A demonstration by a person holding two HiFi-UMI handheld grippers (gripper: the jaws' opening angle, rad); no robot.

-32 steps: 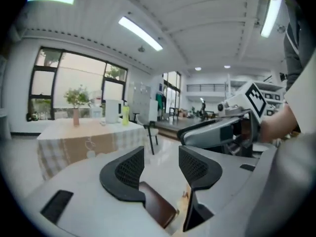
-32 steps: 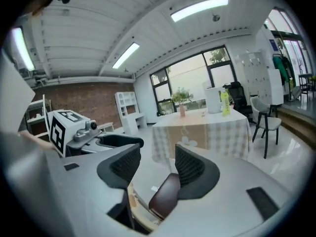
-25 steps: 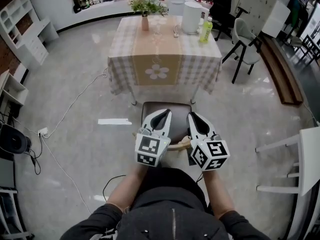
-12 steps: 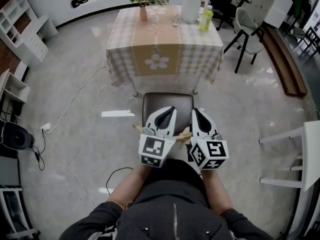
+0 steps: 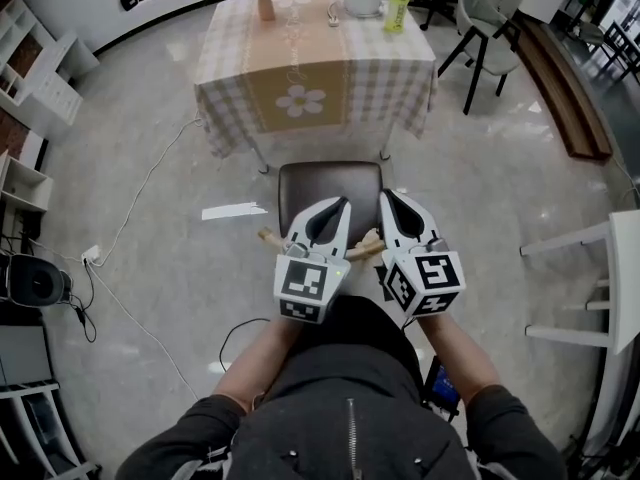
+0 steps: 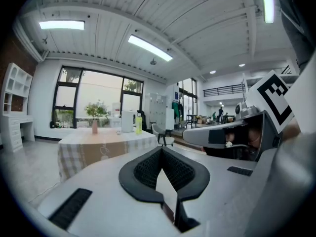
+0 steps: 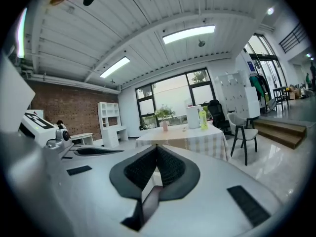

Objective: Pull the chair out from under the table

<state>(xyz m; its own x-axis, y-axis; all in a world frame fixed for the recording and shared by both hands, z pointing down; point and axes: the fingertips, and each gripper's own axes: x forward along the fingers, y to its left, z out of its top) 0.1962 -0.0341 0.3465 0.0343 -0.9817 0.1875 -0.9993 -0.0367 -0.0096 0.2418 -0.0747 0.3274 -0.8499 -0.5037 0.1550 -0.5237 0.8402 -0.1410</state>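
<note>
2 grips set: l claw (image 5: 322,230) & r claw (image 5: 402,226) clamped on chair back (image 5: 267,237); chair (image 5: 330,183) looks clear of table (image 5: 232,108), pull abt done.

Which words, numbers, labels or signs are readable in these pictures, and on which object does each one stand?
None can be read.
Green bottle label: too small to read.
Left marker cube and right marker cube: only black-and-white square patterns, no letters.
Table runner: a flower picture, no words.
</note>
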